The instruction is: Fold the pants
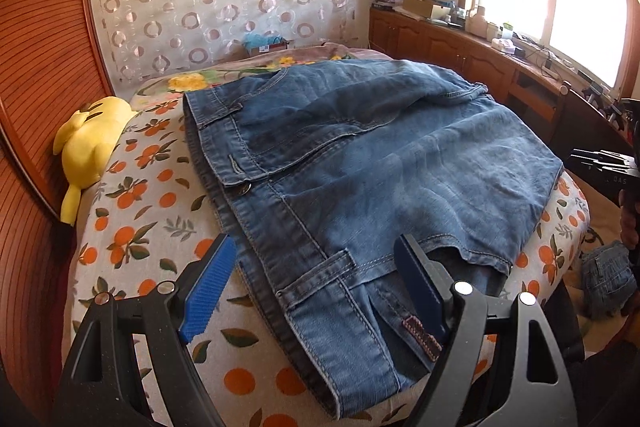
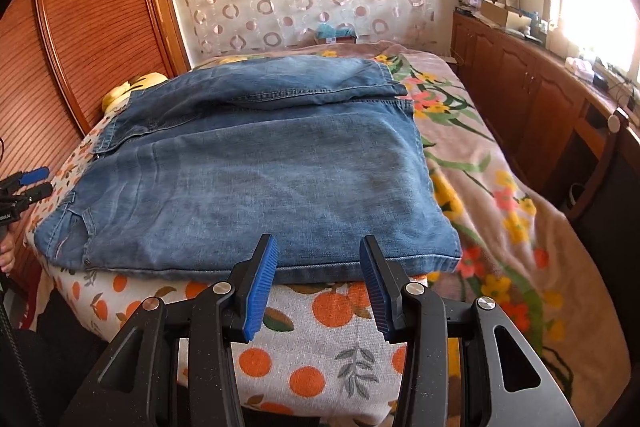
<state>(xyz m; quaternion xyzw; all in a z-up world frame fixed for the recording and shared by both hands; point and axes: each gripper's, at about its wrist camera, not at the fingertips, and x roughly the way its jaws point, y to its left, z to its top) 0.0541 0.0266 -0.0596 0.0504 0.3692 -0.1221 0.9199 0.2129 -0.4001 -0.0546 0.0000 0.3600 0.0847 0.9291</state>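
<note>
Blue jeans (image 1: 380, 163) lie folded in a broad stack on the orange-print bedcover (image 1: 132, 227). Their waistband and belt loops face the left wrist view. My left gripper (image 1: 316, 247) hovers wide open over the waistband's near corner. One blue pad is above the cover, the other above the denim, and nothing is pinched. In the right wrist view the jeans (image 2: 280, 167) show a folded hem edge nearest me. My right gripper (image 2: 319, 243) stands partly open just short of that edge, with nothing between its pads. Each gripper also shows at the other view's edge: the right gripper (image 1: 600, 167), the left gripper (image 2: 32, 183).
A yellow plush toy (image 1: 92, 139) lies against the wooden slatted wall (image 1: 40, 67) on the left. A floral blanket (image 2: 480, 167) covers the bed's right side. Wooden cabinets (image 2: 520, 79) with clutter run under the bright window. Another piece of denim (image 1: 608, 279) sits low beside the bed.
</note>
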